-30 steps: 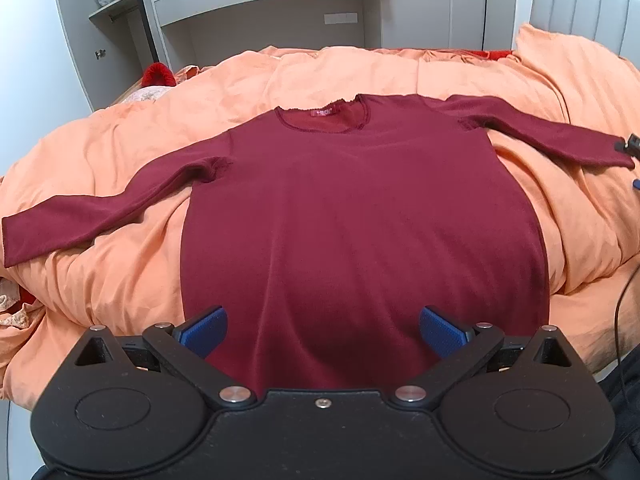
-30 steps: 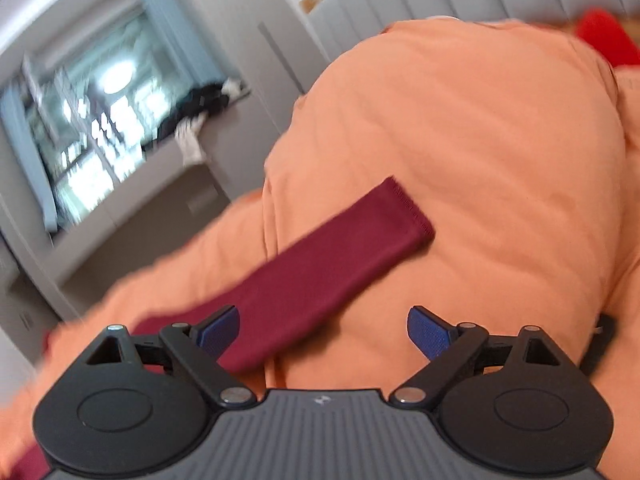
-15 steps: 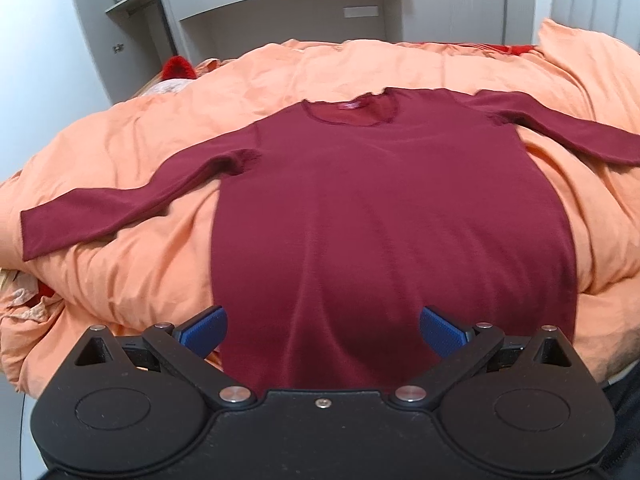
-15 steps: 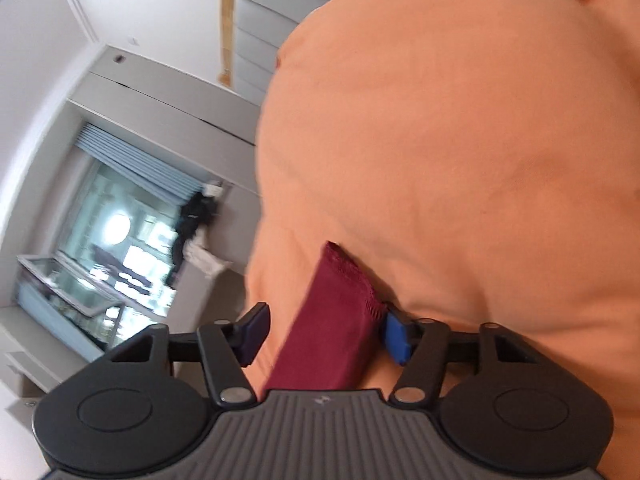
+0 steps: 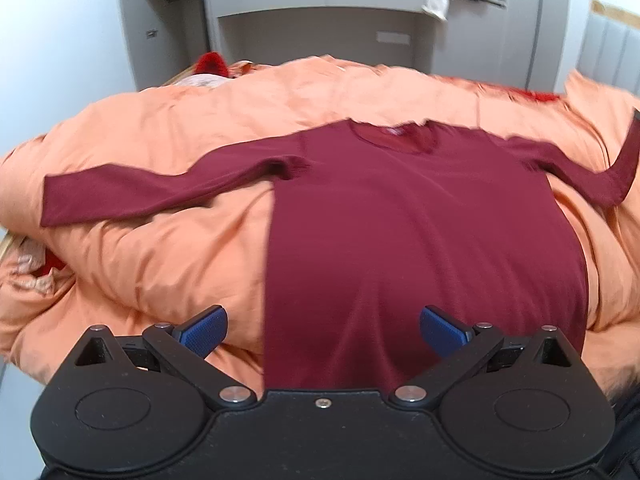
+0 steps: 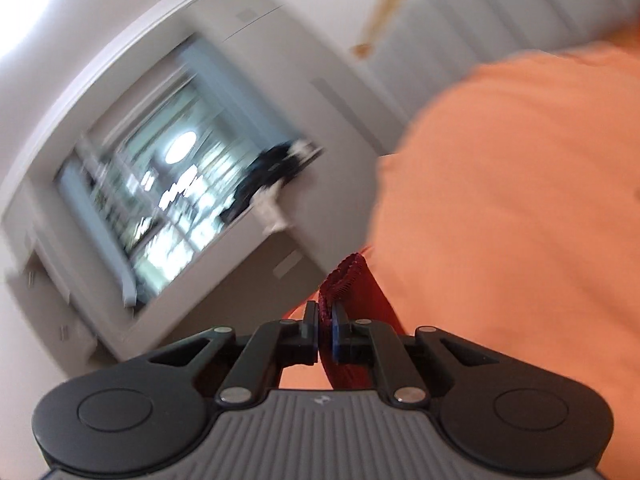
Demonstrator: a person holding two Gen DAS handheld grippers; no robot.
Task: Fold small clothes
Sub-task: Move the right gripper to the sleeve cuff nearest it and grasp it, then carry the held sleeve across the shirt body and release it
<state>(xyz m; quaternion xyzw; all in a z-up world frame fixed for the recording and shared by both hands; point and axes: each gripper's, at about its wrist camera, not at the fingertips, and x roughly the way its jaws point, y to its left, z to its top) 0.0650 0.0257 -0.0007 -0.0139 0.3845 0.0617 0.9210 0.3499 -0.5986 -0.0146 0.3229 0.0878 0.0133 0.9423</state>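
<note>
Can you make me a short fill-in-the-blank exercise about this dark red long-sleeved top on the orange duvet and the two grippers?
1. The dark red long-sleeved top lies spread on an ____ duvet.
2. The right gripper is shut on the cuff of one ____.
3. The left gripper has its jaws ____ and holds nothing.
4. The left gripper's fingertips have ____ pads.

Missing words: orange; sleeve; open; blue
</note>
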